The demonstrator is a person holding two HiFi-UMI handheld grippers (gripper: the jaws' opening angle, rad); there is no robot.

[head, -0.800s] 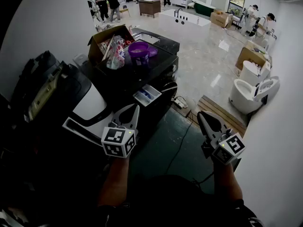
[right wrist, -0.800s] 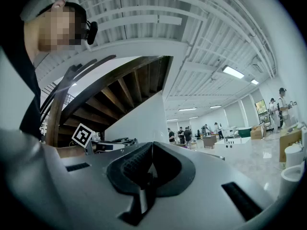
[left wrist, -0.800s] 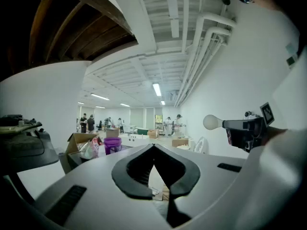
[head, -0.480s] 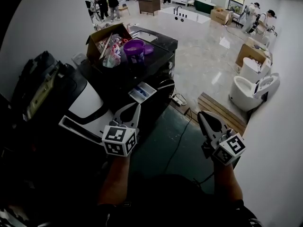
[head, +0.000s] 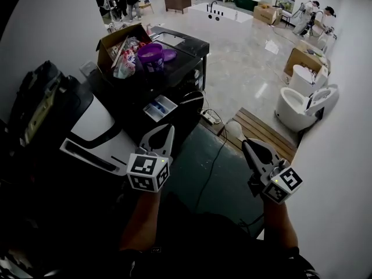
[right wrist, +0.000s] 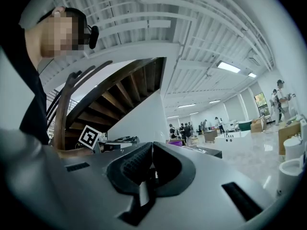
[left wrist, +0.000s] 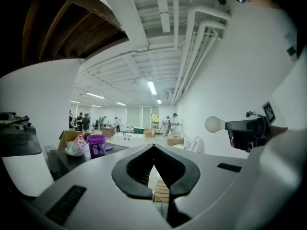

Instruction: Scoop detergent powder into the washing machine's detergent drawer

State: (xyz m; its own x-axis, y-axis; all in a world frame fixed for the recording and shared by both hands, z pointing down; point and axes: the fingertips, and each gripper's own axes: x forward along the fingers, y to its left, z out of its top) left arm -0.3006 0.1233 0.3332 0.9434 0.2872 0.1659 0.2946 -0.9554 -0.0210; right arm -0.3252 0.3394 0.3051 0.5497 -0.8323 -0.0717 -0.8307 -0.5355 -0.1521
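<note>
The left tongs (head: 163, 136) are clenched with nothing between them, their tips meeting in the left gripper view (left wrist: 153, 149). The right tongs (head: 250, 147) are clenched on the handle of a white scoop (head: 234, 130), whose round bowl sticks out past the tips; in the right gripper view (right wrist: 149, 150) only a thin grey strip of the handle shows between the jaws. Whether the bowl holds powder cannot be told. Both are held low over a dark floor mat (head: 221, 179), well apart from the black washing machine (head: 183, 106) ahead on the left. Its detergent drawer (head: 160, 108) stands pulled out at the front. On top of the machine sit a purple tub (head: 151, 56), a plastic bag (head: 122, 65) just beside it, and an open cardboard box (head: 113, 39). Off to the right are a wooden pallet (head: 264, 133) and a white toilet (head: 296, 106).
</note>
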